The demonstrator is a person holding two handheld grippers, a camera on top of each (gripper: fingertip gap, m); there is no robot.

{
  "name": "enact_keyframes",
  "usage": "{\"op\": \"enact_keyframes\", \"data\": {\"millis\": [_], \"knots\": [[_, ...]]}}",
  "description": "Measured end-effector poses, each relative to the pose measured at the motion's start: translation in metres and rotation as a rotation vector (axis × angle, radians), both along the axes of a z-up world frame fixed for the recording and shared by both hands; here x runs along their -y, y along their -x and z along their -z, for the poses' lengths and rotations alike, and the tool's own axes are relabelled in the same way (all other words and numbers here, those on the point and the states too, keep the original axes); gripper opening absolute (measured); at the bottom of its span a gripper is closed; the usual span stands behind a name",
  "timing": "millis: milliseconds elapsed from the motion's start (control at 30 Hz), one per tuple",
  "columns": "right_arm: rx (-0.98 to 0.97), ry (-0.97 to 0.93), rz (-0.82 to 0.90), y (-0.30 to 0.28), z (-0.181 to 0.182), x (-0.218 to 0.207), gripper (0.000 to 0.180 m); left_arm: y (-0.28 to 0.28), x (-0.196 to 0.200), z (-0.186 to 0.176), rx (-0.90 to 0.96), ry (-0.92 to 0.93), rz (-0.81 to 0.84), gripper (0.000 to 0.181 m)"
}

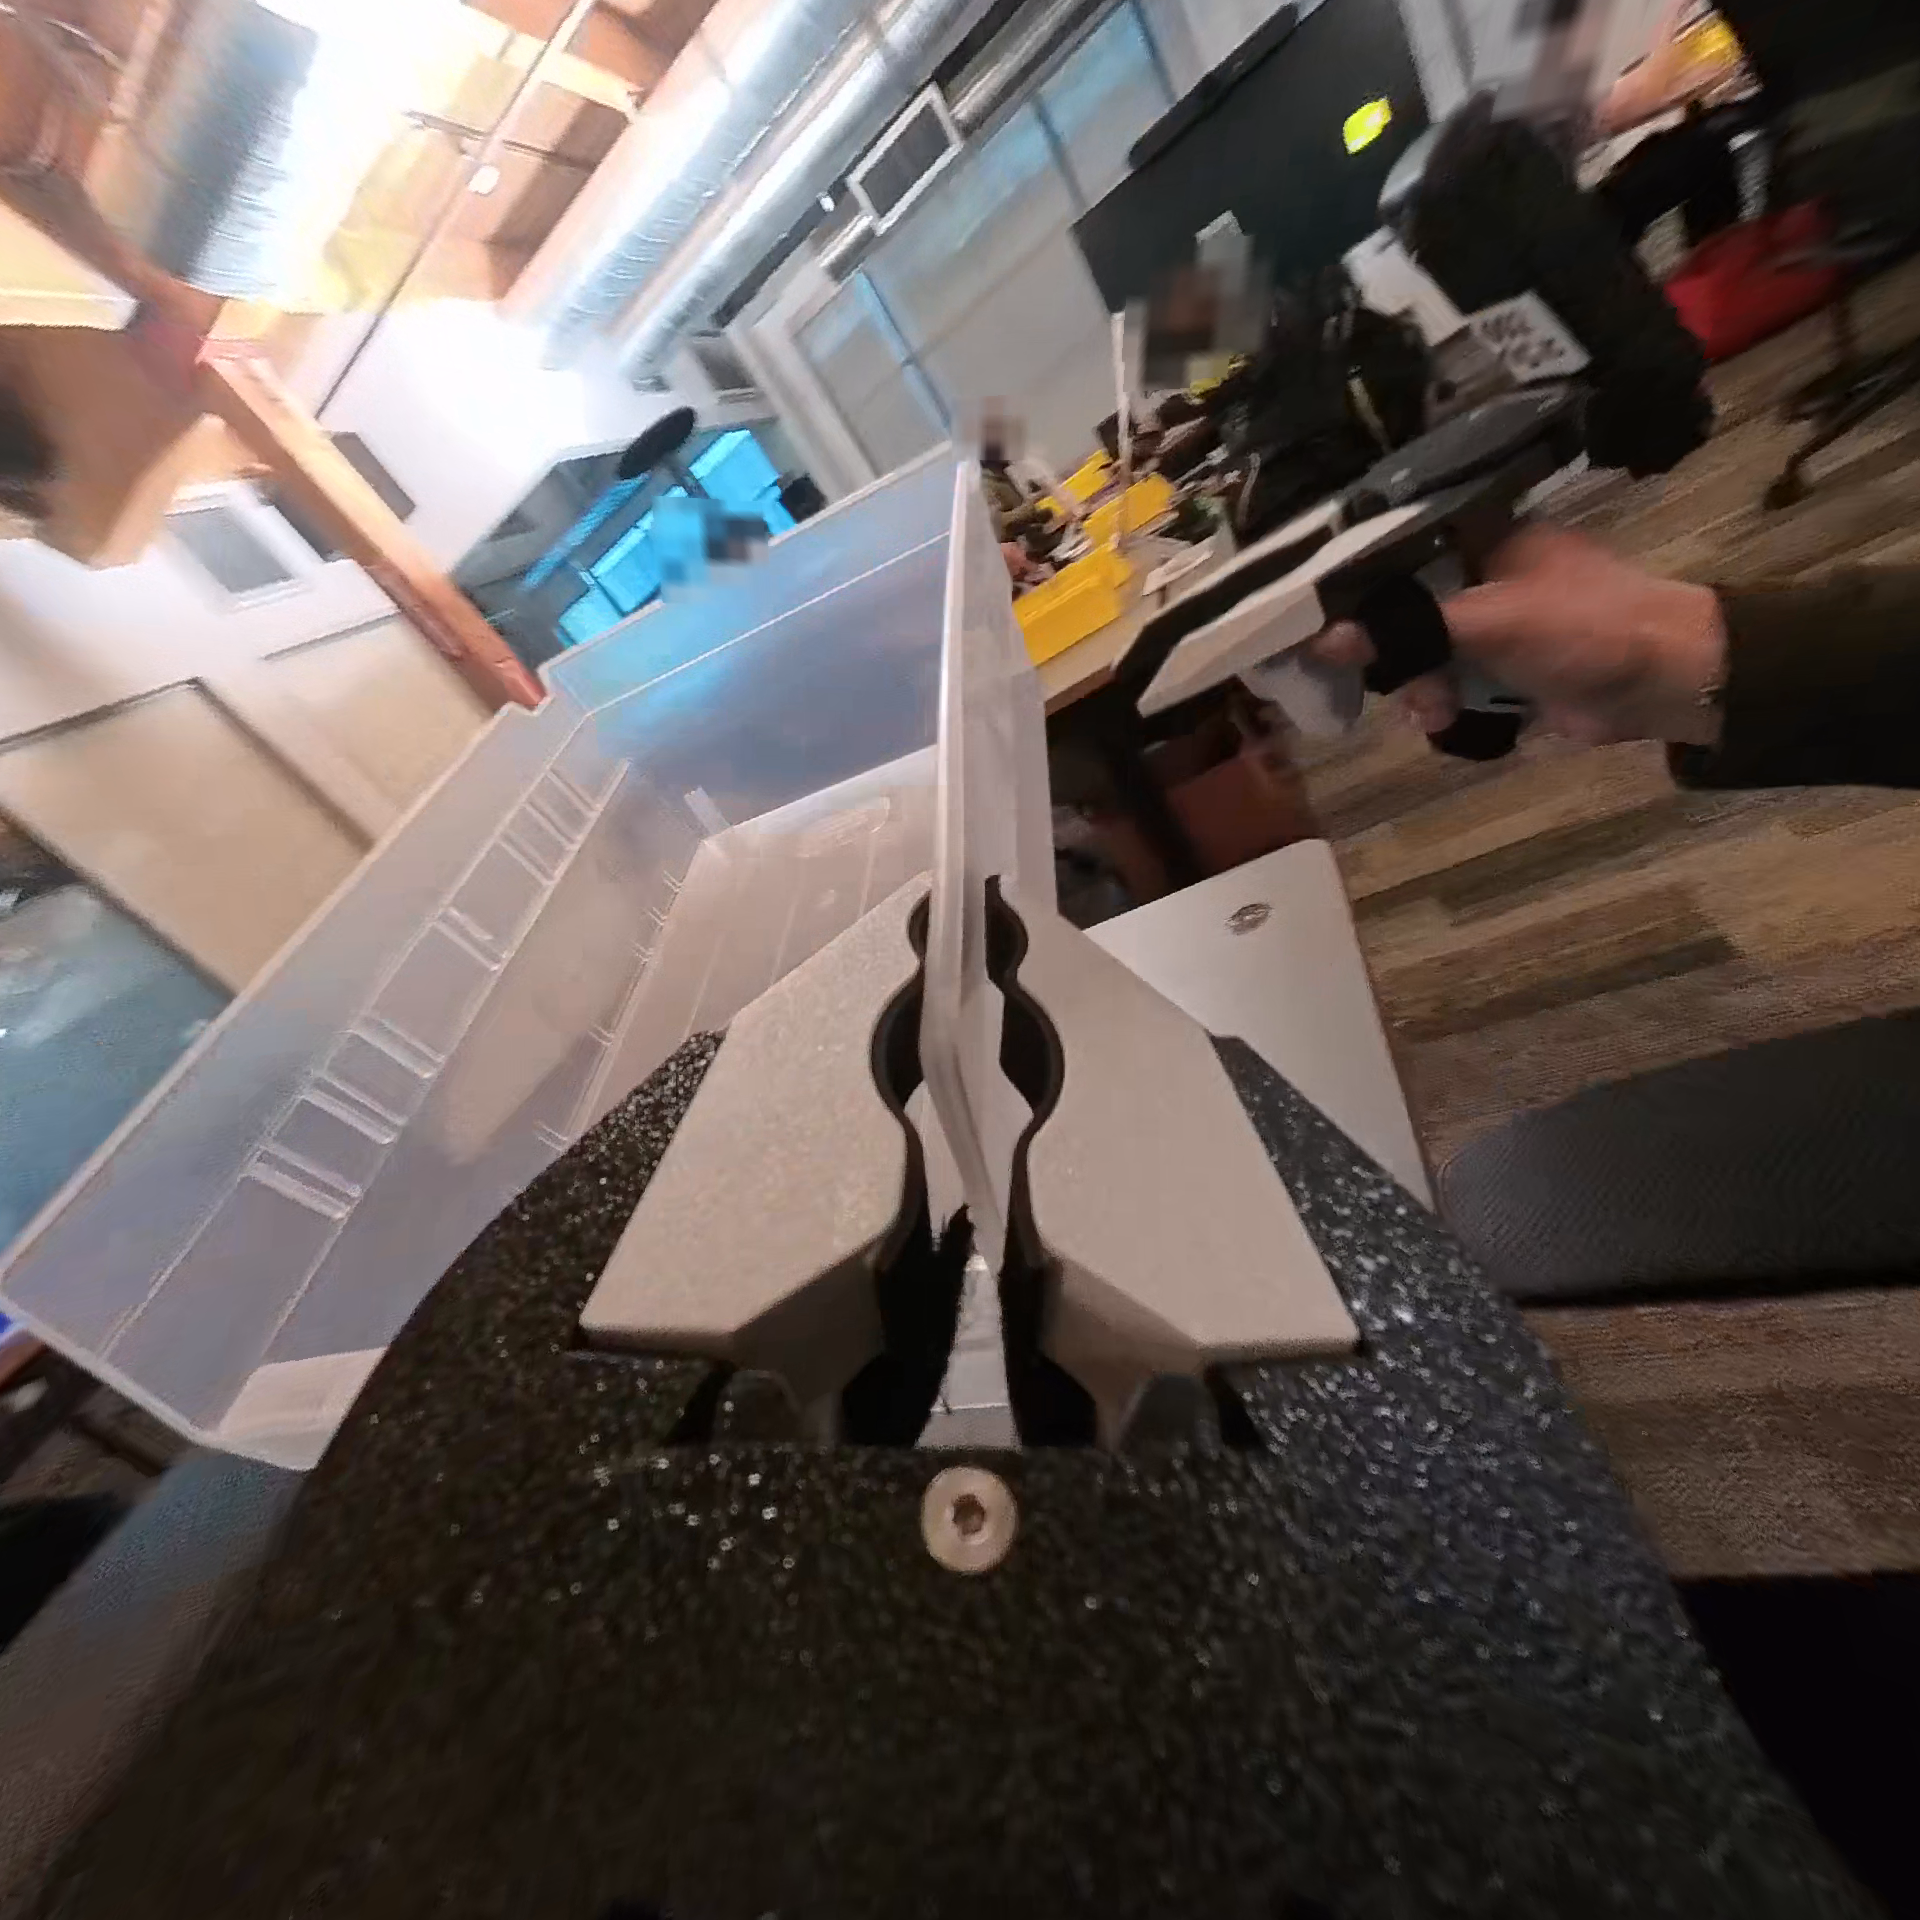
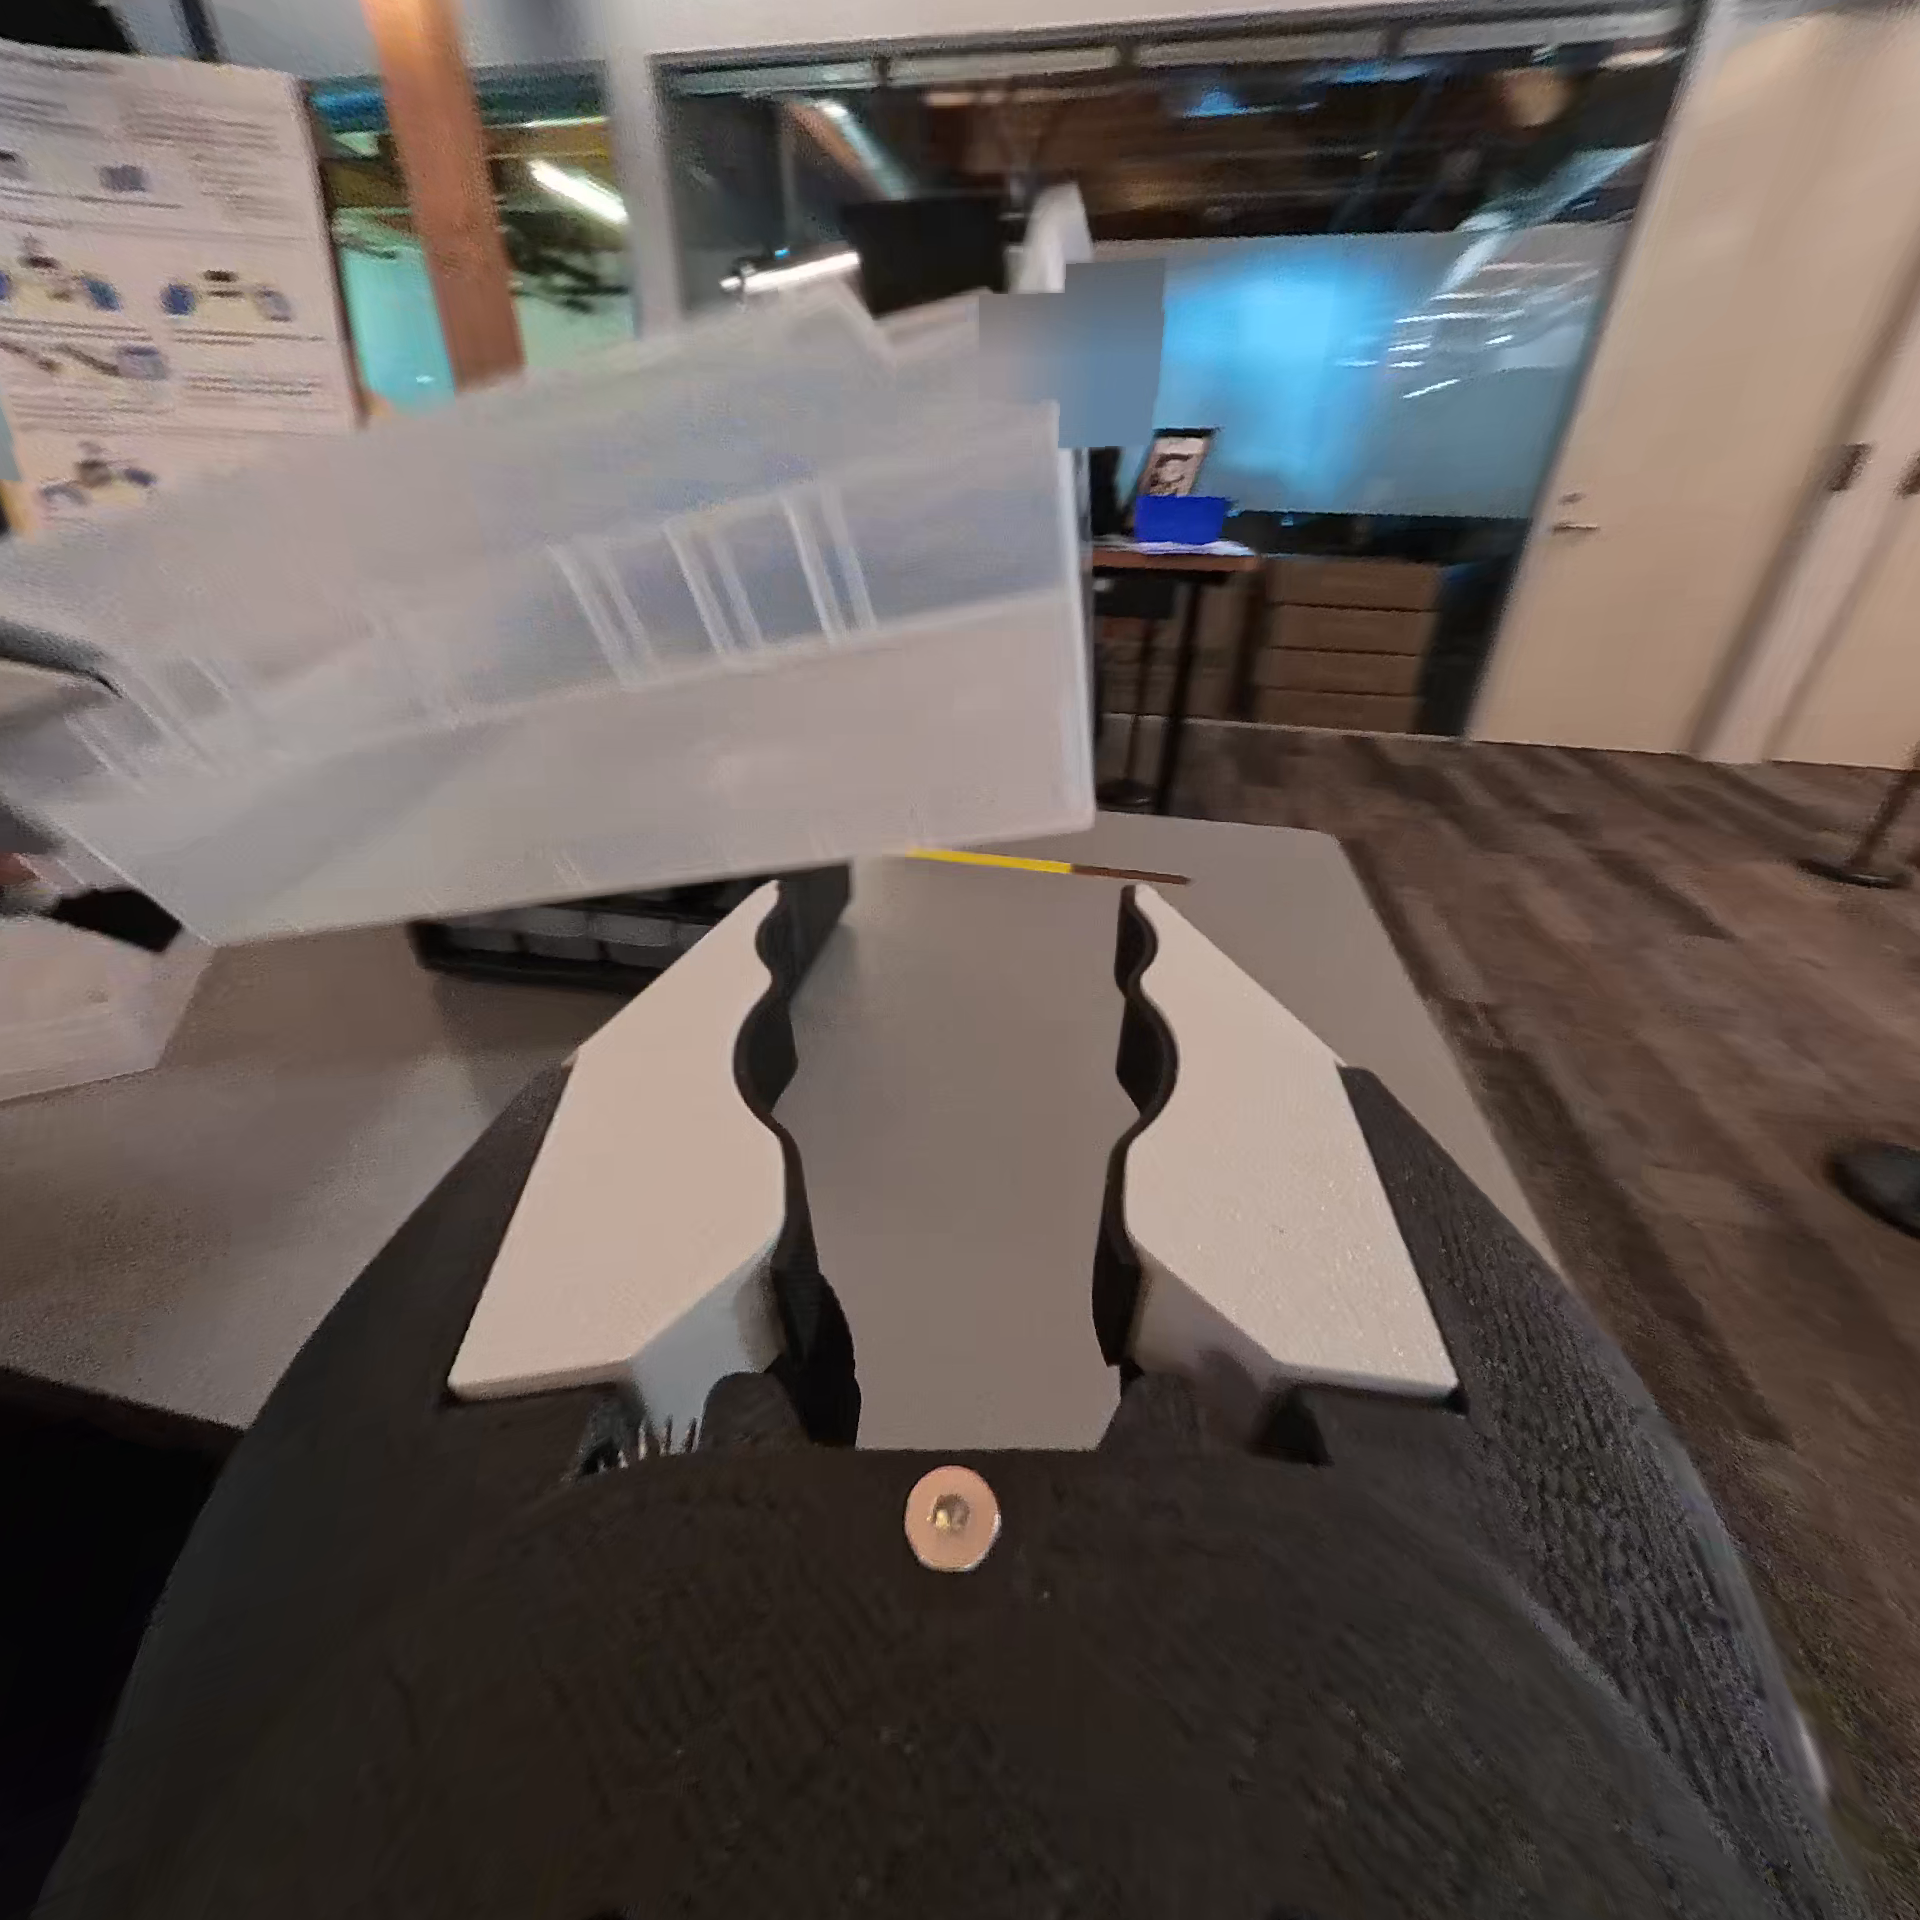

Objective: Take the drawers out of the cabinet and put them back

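Note:
My left gripper (image 1: 961,914) is shut on the thin side wall of a clear plastic drawer (image 1: 436,997), held up in the air and tilted. The same drawer (image 2: 582,665) shows in the right wrist view, hanging above the grey table (image 2: 260,1143) at upper left. My right gripper (image 2: 951,914) is open and empty over the table; it also shows in the left wrist view (image 1: 1164,665), held by a hand (image 1: 1579,644) to the right of the drawer and apart from it. A dark cabinet (image 2: 561,940) with several drawers lies partly hidden under the held drawer.
A yellow pencil (image 2: 1039,864) lies on the table beyond my right gripper. A white block (image 2: 83,997) sits at the table's left. A poster (image 2: 156,260) stands behind. Carpet floor (image 2: 1610,987) lies right of the table edge. A dark chair seat (image 1: 1683,1174) is near the table corner.

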State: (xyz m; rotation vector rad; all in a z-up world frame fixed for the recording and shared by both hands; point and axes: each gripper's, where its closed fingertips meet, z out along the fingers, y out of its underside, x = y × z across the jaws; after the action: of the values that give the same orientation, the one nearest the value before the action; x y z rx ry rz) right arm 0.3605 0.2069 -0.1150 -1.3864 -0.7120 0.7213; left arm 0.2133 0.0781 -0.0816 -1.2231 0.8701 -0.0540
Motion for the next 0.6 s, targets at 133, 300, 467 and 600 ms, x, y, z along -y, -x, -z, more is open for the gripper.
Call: {"op": "enact_keyframes", "data": {"millis": [133, 300, 467, 600], "knots": [[-0.070, 0.018, 0.099, -0.038, 0.009, -0.012, 0.061, -0.043, -0.049, 0.042, -0.001, 0.070, 0.054, 0.002], [-0.188, 0.075, 0.134, -0.052, 0.034, -0.026, 0.058, -0.068, -0.099, 0.106, -0.041, 0.182, 0.025, 0.002], [-0.255, 0.131, 0.130, -0.043, 0.063, -0.037, 0.048, -0.069, -0.120, 0.146, -0.041, 0.290, -0.020, 0.003], [-0.170, 0.143, 0.129, -0.030, 0.082, -0.039, 0.048, -0.068, -0.130, 0.158, 0.011, 0.312, -0.042, 0.005]]}}
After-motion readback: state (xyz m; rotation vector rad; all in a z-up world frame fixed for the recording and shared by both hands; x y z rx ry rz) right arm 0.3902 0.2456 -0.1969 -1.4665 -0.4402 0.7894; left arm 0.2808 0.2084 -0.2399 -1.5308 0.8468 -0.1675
